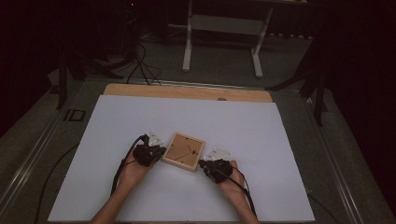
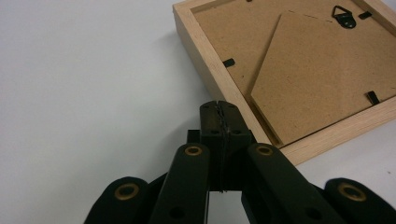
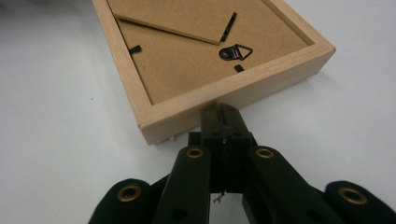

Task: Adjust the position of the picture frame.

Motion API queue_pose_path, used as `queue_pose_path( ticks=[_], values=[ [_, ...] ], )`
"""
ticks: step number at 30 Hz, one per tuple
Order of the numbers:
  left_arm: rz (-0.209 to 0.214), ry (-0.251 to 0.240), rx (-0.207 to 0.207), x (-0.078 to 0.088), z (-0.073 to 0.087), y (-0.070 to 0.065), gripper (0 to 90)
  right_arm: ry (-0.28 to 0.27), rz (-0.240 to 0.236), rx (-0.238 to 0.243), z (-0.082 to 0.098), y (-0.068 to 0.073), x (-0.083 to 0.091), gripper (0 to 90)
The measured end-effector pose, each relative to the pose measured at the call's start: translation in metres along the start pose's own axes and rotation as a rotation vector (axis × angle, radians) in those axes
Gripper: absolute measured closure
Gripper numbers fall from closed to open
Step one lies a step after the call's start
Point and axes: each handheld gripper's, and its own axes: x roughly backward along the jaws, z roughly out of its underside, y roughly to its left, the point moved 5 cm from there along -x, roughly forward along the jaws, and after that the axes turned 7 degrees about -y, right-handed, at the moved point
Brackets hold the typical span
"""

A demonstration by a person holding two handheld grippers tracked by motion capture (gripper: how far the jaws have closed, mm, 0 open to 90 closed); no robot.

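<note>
Grippers flanked a face-down frame, both with jaws pressed together on nothing.

The left gripper (image 2: 219, 109) sat with its tip at the light wooden edge of the square picture frame (image 1: 184, 151); the right gripper (image 3: 220, 112) met the opposite edge the same way. The frame lay back up, brown fibreboard backing (image 2: 261, 42), black triangular hanger (image 3: 236, 52), near the middle of the white table sheet (image 1: 140, 116).

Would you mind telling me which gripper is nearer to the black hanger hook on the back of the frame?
Right. The right gripper sits by the frame edge closest to the hanger hook; the left gripper is at the frame's opposite side, farther from it.
</note>
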Motion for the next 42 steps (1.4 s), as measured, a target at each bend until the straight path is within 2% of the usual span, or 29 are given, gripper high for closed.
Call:
queue_pose_path(
  ticks=[6,9,15,24,29,37,42],
  values=[
    [0.007,-0.011,-0.002,0.006,0.002,-0.004,89.8,-0.014,-0.032,0.021,-0.002,0.008,0.007,89.9],
    [0.010,-0.017,0.006,0.008,0.005,-0.005,89.8,-0.009,-0.022,0.045,-0.003,0.009,0.007,89.7],
    [0.001,-0.013,0.013,0.011,0.007,-0.010,89.8,-0.010,-0.012,0.034,-0.003,0.005,0.006,89.7],
    [0.008,-0.018,-0.008,0.017,0.007,-0.026,89.8,-0.024,0.032,-0.003,-0.003,-0.008,0.005,89.9],
    [0.011,-0.027,0.000,0.019,0.007,-0.029,89.8,-0.025,0.039,-0.007,-0.002,-0.009,0.005,89.8],
    [-0.005,-0.029,-0.035,0.019,0.006,-0.037,89.8,-0.026,0.053,-0.023,-0.002,-0.013,0.005,89.8],
    [-0.002,-0.041,-0.031,0.017,0.005,-0.039,89.8,-0.028,0.059,-0.025,-0.001,-0.016,0.007,89.8]
  ],
)
